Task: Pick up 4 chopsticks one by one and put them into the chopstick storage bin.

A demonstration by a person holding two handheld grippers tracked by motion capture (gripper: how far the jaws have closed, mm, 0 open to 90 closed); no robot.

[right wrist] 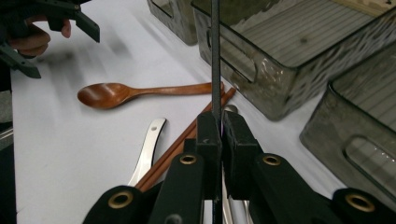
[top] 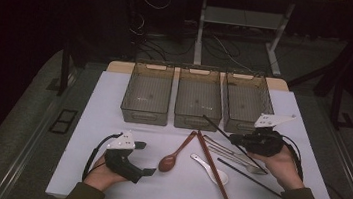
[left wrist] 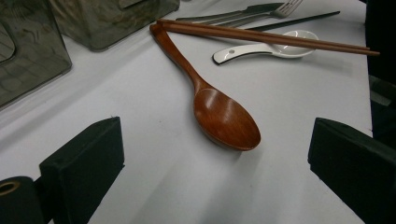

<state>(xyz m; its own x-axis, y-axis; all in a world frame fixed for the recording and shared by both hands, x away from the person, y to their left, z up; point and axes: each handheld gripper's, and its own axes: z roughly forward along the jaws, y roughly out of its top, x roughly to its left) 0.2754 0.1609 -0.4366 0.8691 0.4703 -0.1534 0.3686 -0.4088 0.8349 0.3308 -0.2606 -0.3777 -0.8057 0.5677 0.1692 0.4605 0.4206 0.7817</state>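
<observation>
Two grippers: right gripper (right wrist: pixel 219 133) clamped on black chopstick (right wrist: pixel 215 56), rising centre frame between pads; high view adds three bins (top: pixel 198 104). Left gripper (left wrist: pixel 215 158) wide open, empty, wooden spoon (left wrist: pixel 224 116) ahead.

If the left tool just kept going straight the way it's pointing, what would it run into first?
Most likely the wooden spoon: its bowl lies on the table dead ahead between the open jaws of the left tool. The brown chopsticks and white spoon lie farther on.
</observation>
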